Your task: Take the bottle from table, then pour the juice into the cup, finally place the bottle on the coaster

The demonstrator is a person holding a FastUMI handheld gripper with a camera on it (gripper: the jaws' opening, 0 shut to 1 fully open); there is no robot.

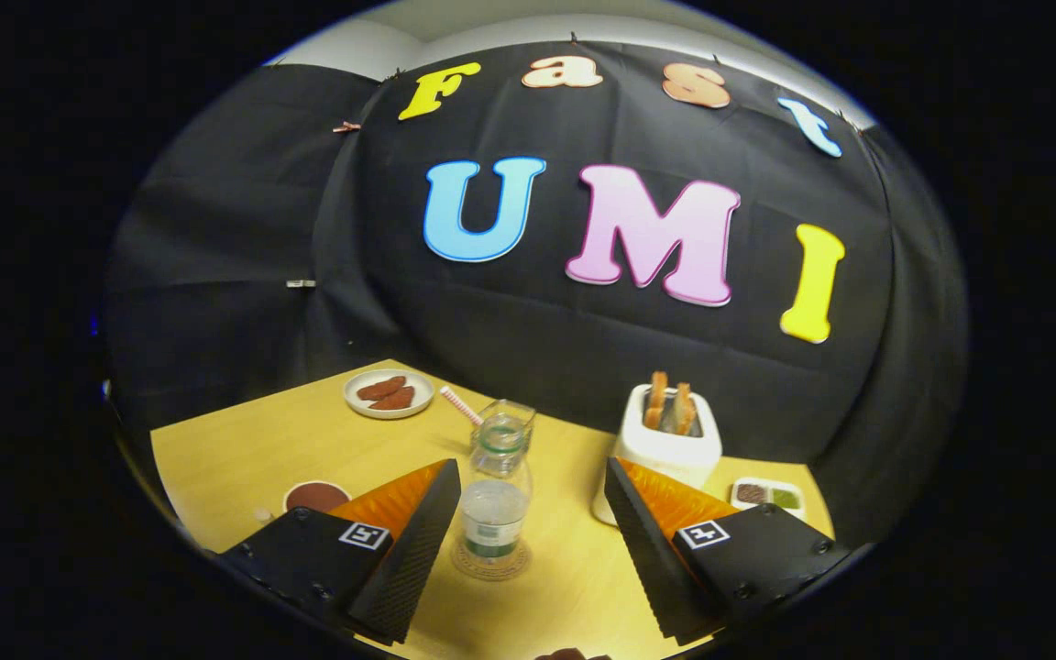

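Observation:
A clear plastic bottle (494,500) with a green neck ring and no cap stands upright on a round pale coaster (491,566) on the wooden table (244,449). It is between my fingers, close to the left finger (413,541) and well apart from the right finger (647,536). My gripper (530,463) is open and holds nothing. Just beyond the bottle stands a clear glass cup (511,417) with a striped straw (460,405) leaning out to its left. Liquid fills the bottle's lower half.
A white plate (389,392) with reddish-brown pieces sits at the table's far left. A white toaster (665,445) with toast stands beyond the right finger, a small two-part sauce dish (768,496) beside it. A round brown dish (315,496) lies left of the left finger.

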